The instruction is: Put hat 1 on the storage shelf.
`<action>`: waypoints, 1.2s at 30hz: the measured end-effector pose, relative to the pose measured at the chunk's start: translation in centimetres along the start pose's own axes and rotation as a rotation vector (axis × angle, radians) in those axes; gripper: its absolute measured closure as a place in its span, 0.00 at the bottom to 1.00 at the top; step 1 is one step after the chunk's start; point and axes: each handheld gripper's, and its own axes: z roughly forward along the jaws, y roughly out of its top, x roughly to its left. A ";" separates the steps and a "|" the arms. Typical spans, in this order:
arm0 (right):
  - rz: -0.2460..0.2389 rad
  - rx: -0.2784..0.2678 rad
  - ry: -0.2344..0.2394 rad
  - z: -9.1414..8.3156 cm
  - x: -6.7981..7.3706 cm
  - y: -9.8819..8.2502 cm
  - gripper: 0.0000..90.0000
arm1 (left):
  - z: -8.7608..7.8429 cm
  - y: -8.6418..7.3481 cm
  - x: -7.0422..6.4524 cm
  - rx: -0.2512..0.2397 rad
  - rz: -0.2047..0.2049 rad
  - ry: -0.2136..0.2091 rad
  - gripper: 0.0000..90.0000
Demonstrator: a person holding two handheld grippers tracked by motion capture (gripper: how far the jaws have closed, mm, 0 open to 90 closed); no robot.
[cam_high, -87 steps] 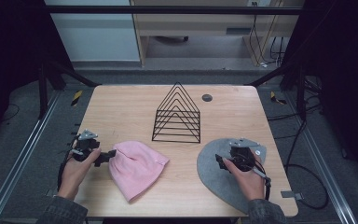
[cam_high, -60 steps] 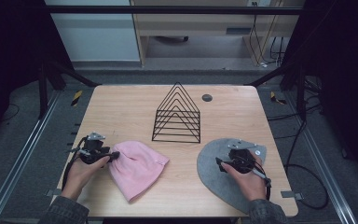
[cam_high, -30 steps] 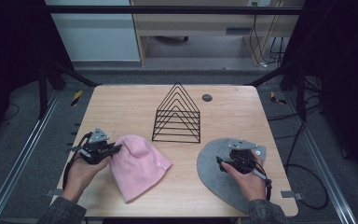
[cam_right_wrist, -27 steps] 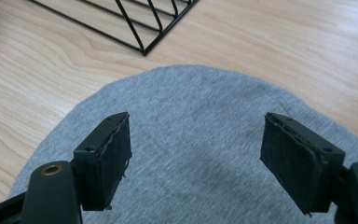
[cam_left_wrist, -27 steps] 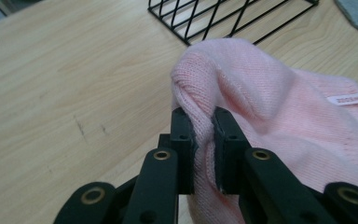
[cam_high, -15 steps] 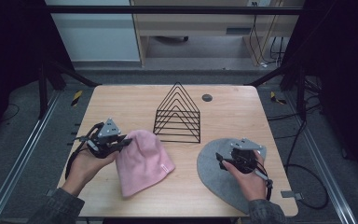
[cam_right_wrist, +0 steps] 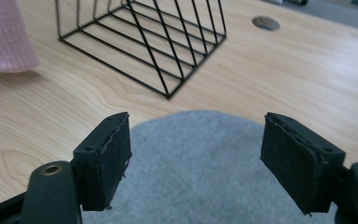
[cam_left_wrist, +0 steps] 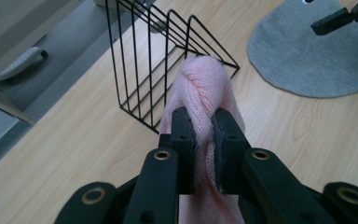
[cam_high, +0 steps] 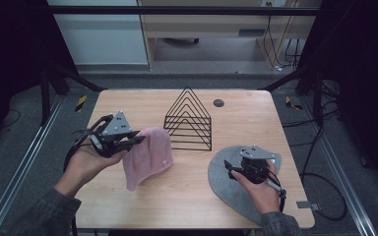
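A pink knitted hat [cam_high: 147, 156] hangs partly lifted off the wooden table [cam_high: 192, 196], its lower end still draped on the wood. My left gripper [cam_high: 137, 139] is shut on the hat's edge; in the left gripper view the pink hat [cam_left_wrist: 204, 88] bunches between the two black jaws. My right gripper [cam_high: 230, 168] stands open over a flat grey felt piece [cam_high: 226, 189] at the table's right front. In the right gripper view the grey felt [cam_right_wrist: 196, 168] lies between the spread pads [cam_right_wrist: 107, 158].
A black wire rack [cam_high: 189, 119] shaped like nested triangles stands at the table's middle, just right of the hat. A round cable hole [cam_high: 218, 103] sits behind it. Cables trail on the floor at the right.
My left gripper closed on the hat's left edge, then lifted and carried it up and to the right toward the wire rack. The right gripper stayed put over the felt.
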 end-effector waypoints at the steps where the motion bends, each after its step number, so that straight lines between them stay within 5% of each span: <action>1: -0.008 -0.003 0.004 0.0 0.2 0.2 0.27 | -0.3 0.3 0.1 -0.007 0.001 -0.003 0.89; 9: -0.098 -0.017 0.127 0.8 4.1 3.0 0.31 | -2.3 2.4 0.2 -0.037 0.064 -0.003 0.89; 15: -0.202 0.012 0.335 3.6 8.1 5.5 0.40 | -3.6 3.2 0.6 -0.051 0.098 -0.019 0.89; 19: -0.238 0.011 0.414 4.8 9.7 7.1 0.41 | -3.8 3.3 0.8 -0.066 0.105 -0.024 0.89; 27: -0.267 0.029 0.467 6.4 10.2 9.2 0.41 | -4.3 3.4 1.1 -0.082 0.107 -0.043 0.89; 36: -0.266 0.029 0.499 6.3 10.1 9.2 0.42 | -4.4 4.2 1.0 -0.102 0.119 -0.059 0.89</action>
